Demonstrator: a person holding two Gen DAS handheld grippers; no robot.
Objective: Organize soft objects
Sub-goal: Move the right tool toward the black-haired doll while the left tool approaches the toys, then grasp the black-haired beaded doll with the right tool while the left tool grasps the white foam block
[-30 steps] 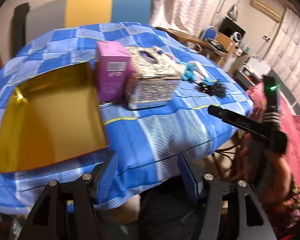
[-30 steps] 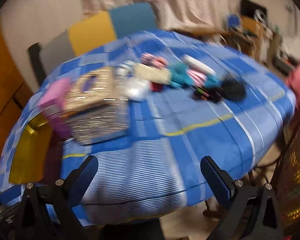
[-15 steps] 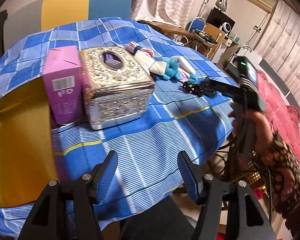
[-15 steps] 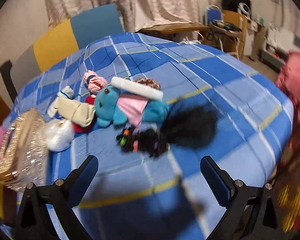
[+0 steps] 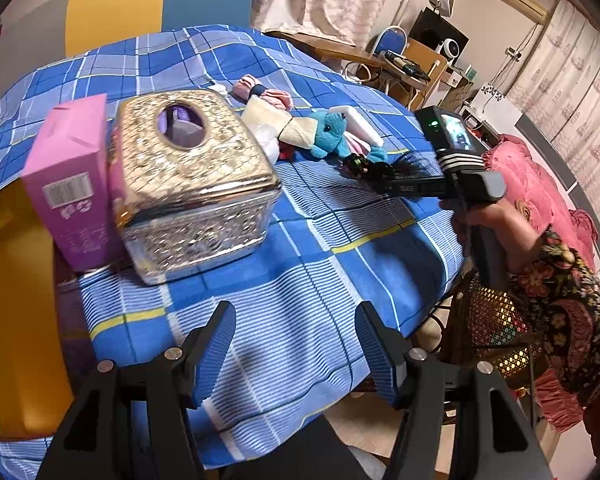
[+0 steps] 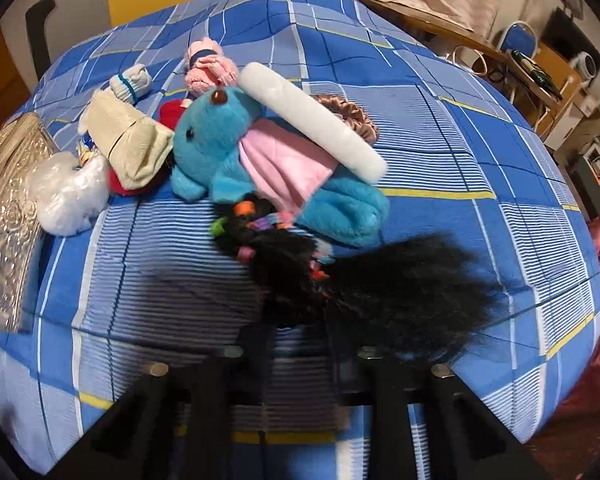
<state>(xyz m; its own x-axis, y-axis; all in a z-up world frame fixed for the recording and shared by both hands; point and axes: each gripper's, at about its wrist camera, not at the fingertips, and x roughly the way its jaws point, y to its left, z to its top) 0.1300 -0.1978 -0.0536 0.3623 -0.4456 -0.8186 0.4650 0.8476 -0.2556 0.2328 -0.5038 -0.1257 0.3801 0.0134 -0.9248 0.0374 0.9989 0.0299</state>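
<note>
A pile of soft things lies on the blue checked tablecloth [image 6: 440, 128]: a blue plush toy [image 6: 220, 152] with a pink cloth, a black hairpiece with coloured bands [image 6: 364, 280], beige cloth [image 6: 128, 144], pink scrunchie [image 6: 208, 64], white fluff [image 6: 68, 192]. My right gripper [image 6: 296, 328] is blurred, its fingers close together at the near end of the black hairpiece; in the left wrist view it [image 5: 384, 188] reaches the hairpiece [image 5: 376, 168]. My left gripper [image 5: 296, 344] is open and empty over the table's near edge.
An ornate silver tissue box [image 5: 192, 176] and a pink carton [image 5: 72, 180] stand left of the pile. A gold tray [image 5: 16, 300] lies at the far left. A white bar [image 6: 312, 120] rests on the plush. A chair stands behind the table.
My right gripper moved forward to the black hairpiece and its fingers closed in from wide open. The left gripper shifted right, away from the gold tray.
</note>
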